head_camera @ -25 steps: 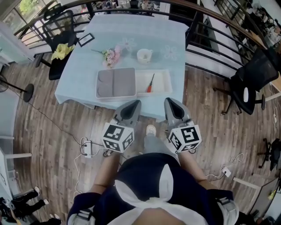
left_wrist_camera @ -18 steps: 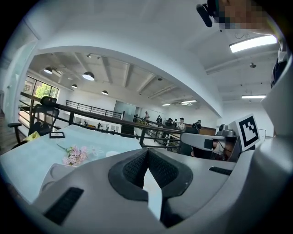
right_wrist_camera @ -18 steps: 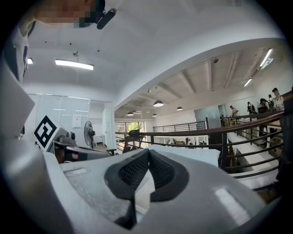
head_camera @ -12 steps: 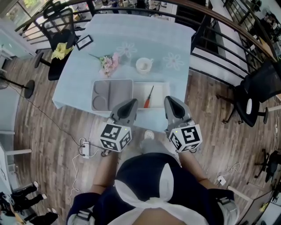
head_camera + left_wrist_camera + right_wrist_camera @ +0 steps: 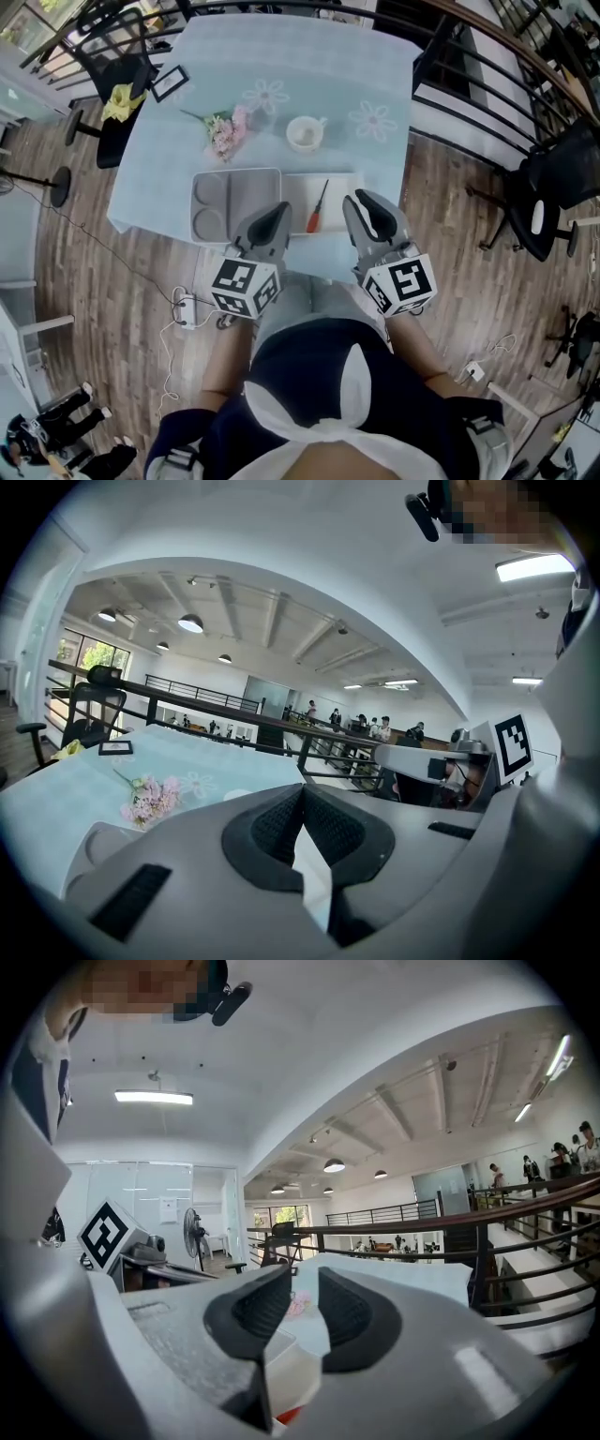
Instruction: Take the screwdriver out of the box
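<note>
A screwdriver with a red handle lies in a white open box at the near edge of the table, which has a light blue cloth. The box's grey lid lies beside it on the left. My left gripper hovers at the near edge of the lid, its jaws shut and empty. My right gripper is at the box's right near corner. Its jaws are opening with nothing between them. In the right gripper view a bit of the red handle shows low down.
On the table behind the box are a white cup, a bunch of pink flowers and a dark frame. Black chairs stand at the far left and right. A dark railing runs along the table's right. Cables and a power strip lie on the floor.
Both grippers have moved forward to the table's near edge, over the box and lid. The right gripper's jaws have parted.
</note>
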